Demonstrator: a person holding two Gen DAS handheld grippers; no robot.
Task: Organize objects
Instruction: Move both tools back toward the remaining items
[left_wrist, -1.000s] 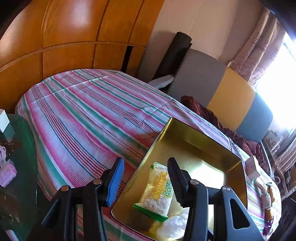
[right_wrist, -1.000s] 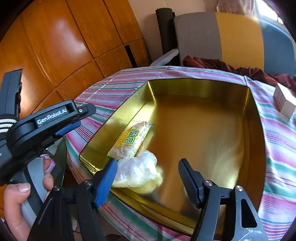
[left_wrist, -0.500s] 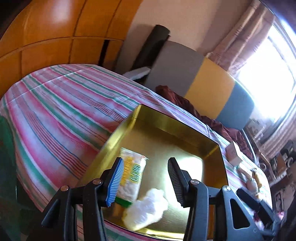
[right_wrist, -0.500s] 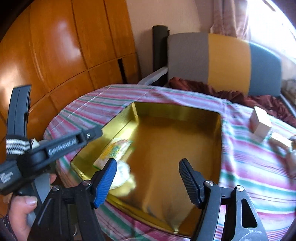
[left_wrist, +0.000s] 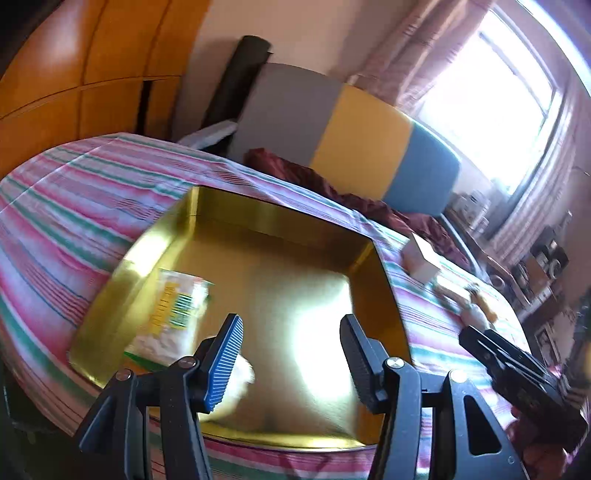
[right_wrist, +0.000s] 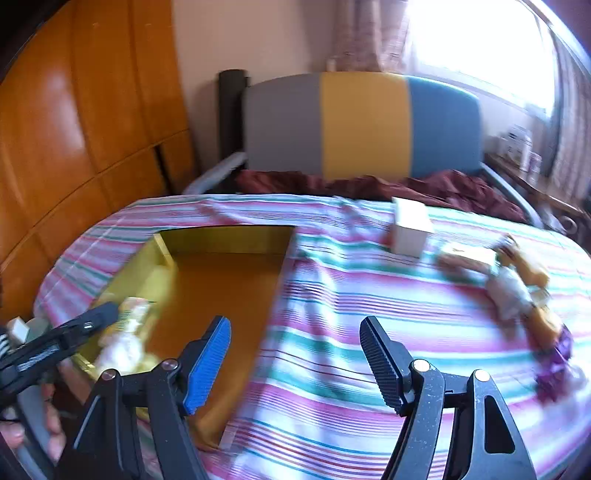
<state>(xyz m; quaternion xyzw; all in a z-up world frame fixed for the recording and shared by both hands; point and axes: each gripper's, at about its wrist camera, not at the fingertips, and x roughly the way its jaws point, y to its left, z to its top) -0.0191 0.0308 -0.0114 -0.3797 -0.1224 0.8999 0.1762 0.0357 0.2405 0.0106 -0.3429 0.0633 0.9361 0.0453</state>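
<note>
Right wrist view: right gripper (right_wrist: 295, 354) jaws apart, just widening, empty; left gripper (left_wrist: 291, 354) likewise, over shiny gold square metal tray (left_wrist: 280, 218); small white cardboard box (right_wrist: 410, 230), blurred wrapped items, probably snacks (right_wrist: 517, 288), on striped cloth; approach box squarely, centre jaws before closing.

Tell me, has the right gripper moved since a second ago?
Yes. The right gripper has swung right, away from the gold tray, which now sits left of its open, empty jaws. It now faces the striped cloth, toward the white box.
</note>
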